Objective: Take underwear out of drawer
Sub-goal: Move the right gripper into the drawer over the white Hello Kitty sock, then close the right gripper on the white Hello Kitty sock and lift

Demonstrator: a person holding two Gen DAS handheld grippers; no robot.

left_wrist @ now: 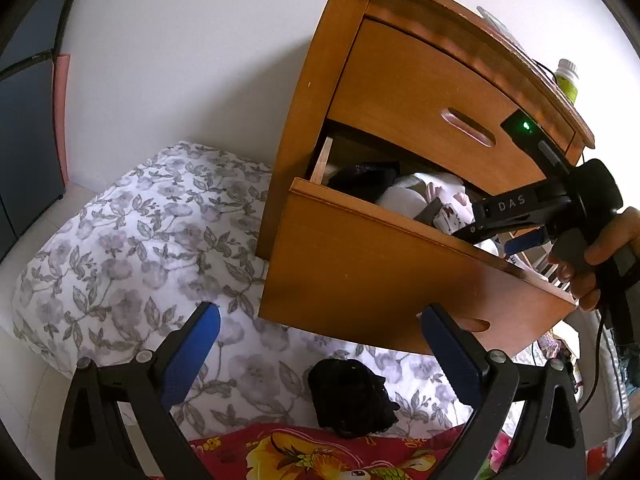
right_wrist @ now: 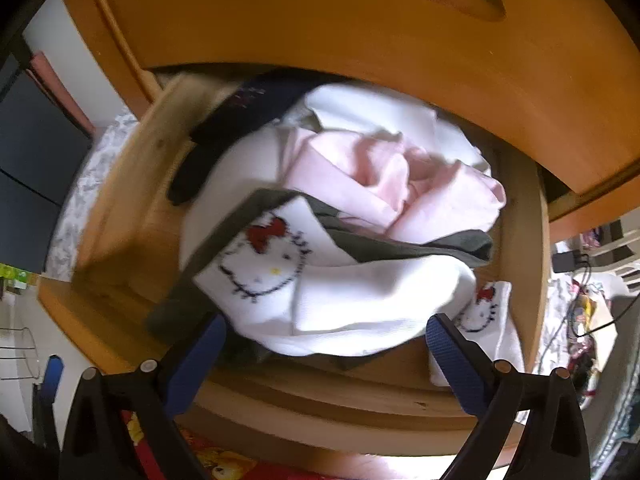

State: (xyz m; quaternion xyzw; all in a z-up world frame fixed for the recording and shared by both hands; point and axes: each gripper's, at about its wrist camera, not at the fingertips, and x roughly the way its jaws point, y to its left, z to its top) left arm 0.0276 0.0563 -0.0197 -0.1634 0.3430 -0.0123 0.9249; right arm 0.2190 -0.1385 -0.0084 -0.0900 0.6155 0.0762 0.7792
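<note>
Garments filled the open drawer [left_wrist: 400, 264] of a wooden nightstand [left_wrist: 420, 80]: a white piece with a cat print [right_wrist: 304, 280] on top, pink fabric [right_wrist: 392, 184] behind it, dark cloth [right_wrist: 224, 132] toward the drawer's back left corner. The right gripper [right_wrist: 326, 344] reached into the drawer, jaws spread wide on either side of the white piece, gripping nothing. The left gripper [left_wrist: 320, 336] hung below the drawer front, jaws wide apart and empty. One black underwear [left_wrist: 352, 396] lay below the drawer on a floral quilt [left_wrist: 132, 248].
</note>
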